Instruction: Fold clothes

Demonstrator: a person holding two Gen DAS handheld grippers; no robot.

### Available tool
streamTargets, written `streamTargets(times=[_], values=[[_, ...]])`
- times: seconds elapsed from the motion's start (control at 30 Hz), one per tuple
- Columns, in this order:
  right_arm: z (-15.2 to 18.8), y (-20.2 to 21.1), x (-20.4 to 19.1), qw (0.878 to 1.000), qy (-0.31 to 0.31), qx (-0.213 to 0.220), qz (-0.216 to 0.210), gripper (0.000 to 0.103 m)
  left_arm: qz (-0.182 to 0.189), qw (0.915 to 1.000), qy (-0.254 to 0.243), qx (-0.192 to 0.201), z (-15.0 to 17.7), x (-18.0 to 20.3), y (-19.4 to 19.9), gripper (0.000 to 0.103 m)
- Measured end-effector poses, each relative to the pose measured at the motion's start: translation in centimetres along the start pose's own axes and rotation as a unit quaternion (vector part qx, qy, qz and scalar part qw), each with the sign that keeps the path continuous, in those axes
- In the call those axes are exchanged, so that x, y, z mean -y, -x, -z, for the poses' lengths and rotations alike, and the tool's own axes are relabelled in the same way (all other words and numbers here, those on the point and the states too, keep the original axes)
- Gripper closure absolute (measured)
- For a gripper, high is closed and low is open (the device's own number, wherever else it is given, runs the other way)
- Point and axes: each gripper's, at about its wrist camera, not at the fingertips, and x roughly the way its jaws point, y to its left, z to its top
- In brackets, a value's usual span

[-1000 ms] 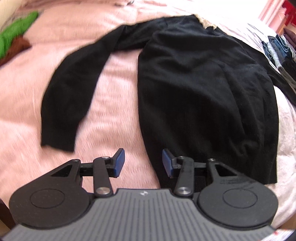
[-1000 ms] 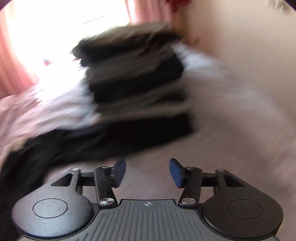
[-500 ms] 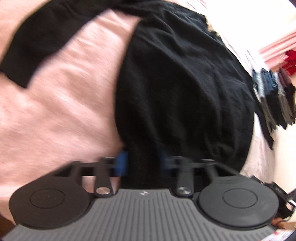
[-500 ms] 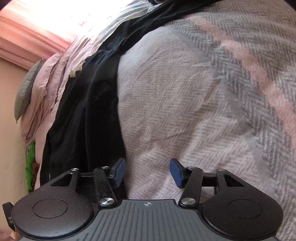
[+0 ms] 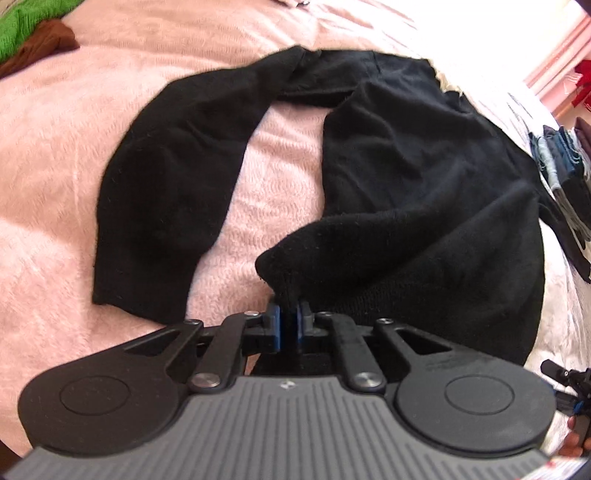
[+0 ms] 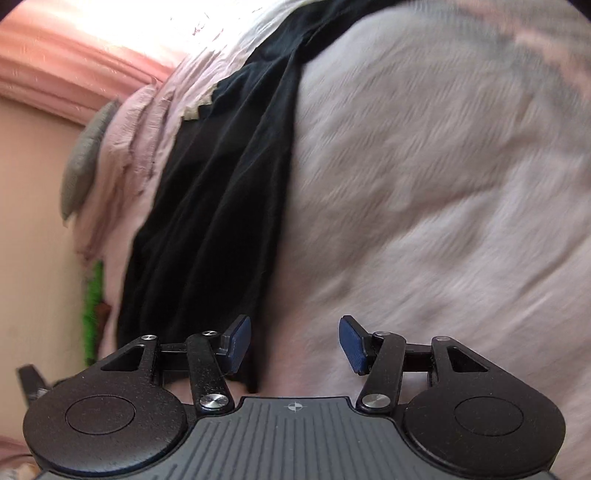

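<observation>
Pinching the hem corner of the black sweater (image 5: 424, 177) with the left gripper (image 5: 288, 324), blue pads clamped tight on a little peak of knit, jaws having just closed on it. Sweater lying spread over the pink blanket (image 5: 74, 155), body toward 1 o'clock of the left wrist view, one sleeve (image 5: 166, 192) flopped out toward 10 o'clock, pale collar bit peeking at 1 o'clock near the bright glare. Hem corner pulled up off the blanket and folded over toward the middle. Green cloth (image 5: 22, 26) and brown cloth (image 5: 44, 44) bunched at 10 o'clock, far corner. Folded stack (image 5: 561, 173) of dark and blue stuff at 3 o'clock, just beside the sweater's edge.

Hovering over a pale grey-pink throw (image 6: 443, 203) with the right gripper (image 6: 294, 344), pads apart, nothing between them. Same black sweater (image 6: 221, 221) running from 12 down to 7 o'clock in the right wrist view, its edge just by the left pad. Grey pillow (image 6: 85, 162) at 9 o'clock. Pretty blurry there.

No readable brand or text anywhere, only a tiny crosshair mark on each gripper body.
</observation>
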Motion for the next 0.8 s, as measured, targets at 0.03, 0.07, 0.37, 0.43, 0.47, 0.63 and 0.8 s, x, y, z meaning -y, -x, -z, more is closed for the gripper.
streamTargets(times=[0.03,0.07,0.37,0.43,0.47,0.63,0.8], values=[[0.4,-0.6,0.1,1.0,-0.008,0.002,-0.013,0.053,0.001,1.0,0.006,-0.002,0.2,-0.5,-0.1,0.095],[0.6,-1.2,0.2,1.0,-0.013,0.005,-0.018,0.053,0.003,0.9999,0.012,-0.004,0.3,-0.7,-0.2,0.095],[-1.1,-3.1,-0.8,0.998,-0.005,-0.009,-0.06,0.102,0.008,0.9998,0.011,-0.014,0.2,0.0,-0.1,0.097],[-2.3,0.2,-0.9,0.998,0.019,-0.017,-0.065,0.103,0.028,0.9995,0.0,-0.013,0.8,0.8,1.4,0.097],[-2.9,2.4,-0.8,0.997,0.033,-0.022,-0.059,0.103,0.043,0.9989,-0.004,-0.018,1.2,1.2,2.0,0.097],[-6.3,9.0,1.3,0.996,0.075,-0.043,0.008,0.103,0.101,0.9941,-0.031,-0.026,5.5,5.4,3.7,0.096],[-6.7,6.0,2.9,0.984,0.127,-0.082,0.091,0.103,0.049,0.9966,-0.062,-0.021,9.0,7.9,0.5,0.095]])
